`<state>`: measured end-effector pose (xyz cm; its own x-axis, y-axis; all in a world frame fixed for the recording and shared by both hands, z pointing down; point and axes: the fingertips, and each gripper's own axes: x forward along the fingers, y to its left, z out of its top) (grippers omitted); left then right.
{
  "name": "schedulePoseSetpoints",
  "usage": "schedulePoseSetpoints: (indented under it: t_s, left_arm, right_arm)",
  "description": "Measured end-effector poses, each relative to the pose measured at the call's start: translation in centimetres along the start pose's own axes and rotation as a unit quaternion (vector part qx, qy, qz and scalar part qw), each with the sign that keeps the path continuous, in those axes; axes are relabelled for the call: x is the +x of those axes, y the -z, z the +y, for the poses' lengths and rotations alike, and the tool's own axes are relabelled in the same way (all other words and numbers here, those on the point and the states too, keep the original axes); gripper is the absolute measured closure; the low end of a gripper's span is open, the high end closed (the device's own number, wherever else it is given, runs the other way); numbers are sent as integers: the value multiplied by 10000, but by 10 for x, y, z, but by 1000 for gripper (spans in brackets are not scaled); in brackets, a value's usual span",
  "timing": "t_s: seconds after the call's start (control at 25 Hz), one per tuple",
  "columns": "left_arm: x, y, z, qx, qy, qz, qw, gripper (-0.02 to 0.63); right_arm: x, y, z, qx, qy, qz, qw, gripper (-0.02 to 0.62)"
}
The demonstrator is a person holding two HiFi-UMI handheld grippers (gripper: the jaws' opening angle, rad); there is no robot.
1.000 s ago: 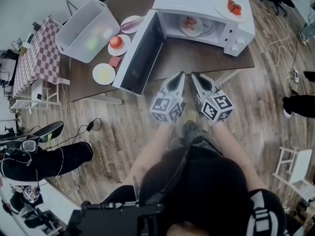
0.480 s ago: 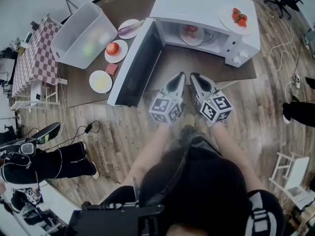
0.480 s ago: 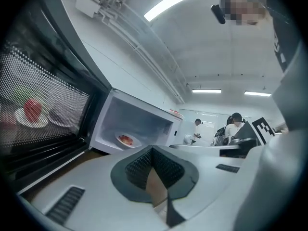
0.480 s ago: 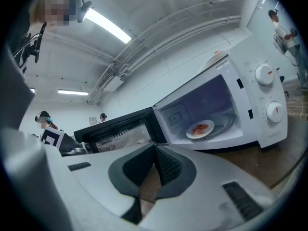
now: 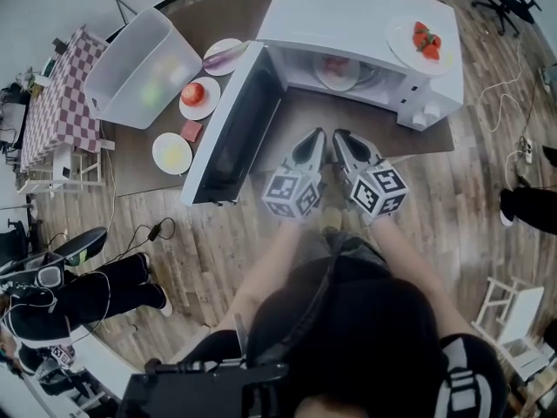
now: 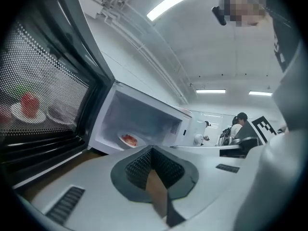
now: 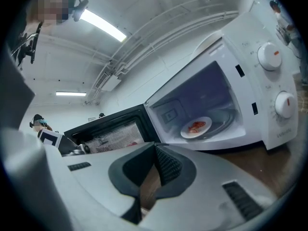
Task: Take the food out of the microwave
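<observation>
A white microwave (image 5: 365,20) stands on a brown table, its door (image 5: 228,129) swung wide open to the left. Inside it lies a white plate with red food (image 5: 337,68), also visible in the left gripper view as the plate (image 6: 129,139) and in the right gripper view as the plate (image 7: 196,127). My left gripper (image 5: 318,134) and right gripper (image 5: 338,135) hang side by side in front of the opening, both shut and empty, short of the cavity.
A second plate with red food (image 5: 424,40) rests on the microwave's top. Left of the door are a clear plastic bin (image 5: 144,64), a plate with a tomato (image 5: 197,96), a yellow plate (image 5: 172,152) and a purple vegetable (image 5: 224,55). Seated persons are at the room's left.
Both grippers have moved together toward the microwave's opening and a little lower; the microwave and table look nearer. Both stay shut.
</observation>
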<state>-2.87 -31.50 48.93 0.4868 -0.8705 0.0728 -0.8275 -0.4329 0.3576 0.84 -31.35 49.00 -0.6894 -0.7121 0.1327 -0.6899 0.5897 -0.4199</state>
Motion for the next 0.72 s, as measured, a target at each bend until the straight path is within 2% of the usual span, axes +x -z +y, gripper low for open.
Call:
schedulePoseSetpoints:
  t_s: [0.28,0.52,0.72]
  left_arm:
    - [5,9,3,-12,-41,88,10000,606]
    - [11,2,10,99,-145,-38,9998,606]
    - [24,4,10,25,-56,8,10000,606]
  right_arm:
    - [9,8,-5,150,-13,84,9999,591]
    - [16,5,-17,195,135,71,9997,586]
    - [21,2,-29,253,270,96,9993,586]
